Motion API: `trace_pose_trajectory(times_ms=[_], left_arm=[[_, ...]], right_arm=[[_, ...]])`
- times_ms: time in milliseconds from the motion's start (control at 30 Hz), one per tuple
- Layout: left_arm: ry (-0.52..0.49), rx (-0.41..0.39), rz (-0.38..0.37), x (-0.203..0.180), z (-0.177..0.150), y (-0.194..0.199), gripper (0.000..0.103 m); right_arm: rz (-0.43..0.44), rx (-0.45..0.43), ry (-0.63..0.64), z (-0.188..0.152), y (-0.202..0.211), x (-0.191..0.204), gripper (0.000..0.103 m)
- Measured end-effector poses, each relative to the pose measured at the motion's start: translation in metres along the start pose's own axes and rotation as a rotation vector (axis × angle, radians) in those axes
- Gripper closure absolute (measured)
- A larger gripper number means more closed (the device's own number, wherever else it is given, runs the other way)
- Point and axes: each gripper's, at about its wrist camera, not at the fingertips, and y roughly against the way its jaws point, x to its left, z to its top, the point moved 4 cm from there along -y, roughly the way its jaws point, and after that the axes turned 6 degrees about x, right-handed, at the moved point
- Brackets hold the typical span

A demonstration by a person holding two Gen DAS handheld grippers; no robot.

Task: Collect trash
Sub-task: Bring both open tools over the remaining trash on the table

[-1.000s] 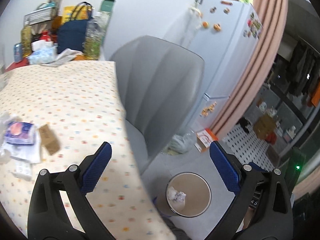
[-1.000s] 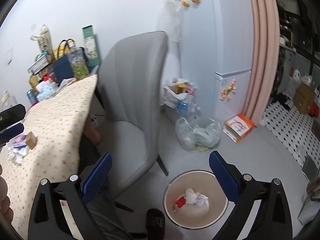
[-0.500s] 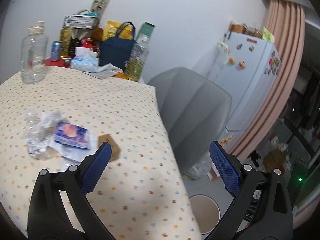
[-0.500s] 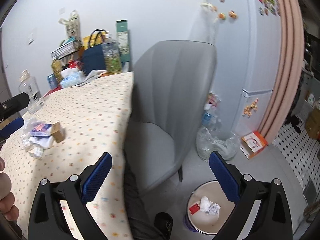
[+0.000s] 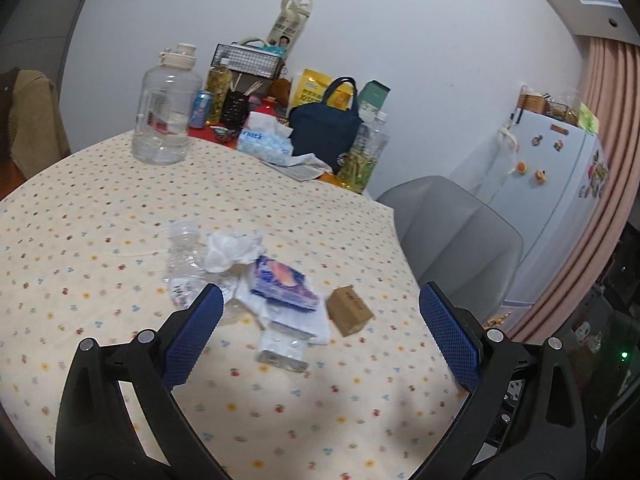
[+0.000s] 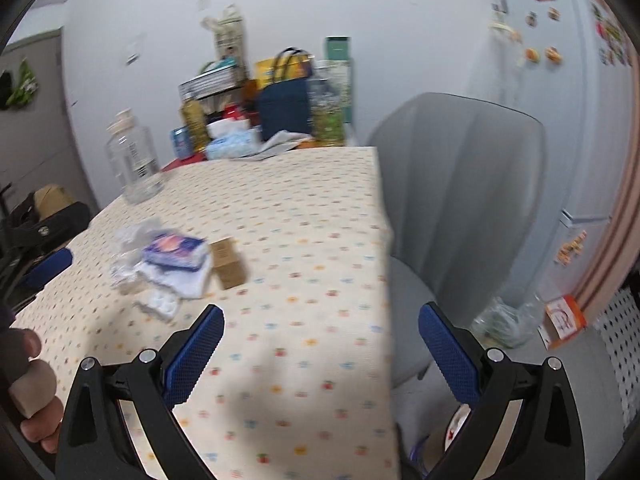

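A heap of trash lies on the dotted tablecloth (image 5: 100, 208): a crumpled white tissue (image 5: 232, 250), a crushed clear bottle (image 5: 184, 264), a purple-blue packet (image 5: 284, 284), a small brown box (image 5: 349, 311) and a blister pack (image 5: 284, 346). My left gripper (image 5: 318, 326) is open and empty, just short of the heap. My right gripper (image 6: 320, 344) is open and empty over the table's near edge; the packet (image 6: 174, 254) and the box (image 6: 228, 262) lie ahead to its left. The rim of the trash bin (image 6: 454, 426) shows on the floor at the lower right.
A large clear jug (image 5: 166, 120), a tissue box (image 5: 264, 144), a navy bag (image 5: 324, 128) and bottles crowd the far side of the table. A grey chair (image 6: 456, 200) stands against the table's right side, with a fridge (image 6: 560, 100) behind it. A plastic bag (image 6: 504, 320) lies on the floor.
Both grippers have swung up and left from the floor bin toward the table. The trash heap now lies straight ahead of the left gripper. Both stay open and empty.
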Motion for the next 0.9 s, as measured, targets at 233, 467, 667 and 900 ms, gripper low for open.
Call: trace_pose_trajectory(times_ms=[233,467,667,900], left_arm=[[0.021,0.007,0.063,0.035,-0.003,0.004,0.006],[0.087,0.003,0.110,0.071,0.000,0.013,0.006],[0.100,0.042,0.144,0.093,-0.004,0.013,0.006],[0.132,0.084,0.166,0.111,-0.006,0.010,0.006]], right_arm=[[0.050,0.007,0.080,0.002,-0.004,0.035,0.008],[0.095,0.024,0.110,0.008,-0.013,0.053,0.008],[0.123,0.053,0.157,0.011,-0.028,0.069,0.008],[0.164,0.103,0.204,0.014,-0.046,0.087,0.010]])
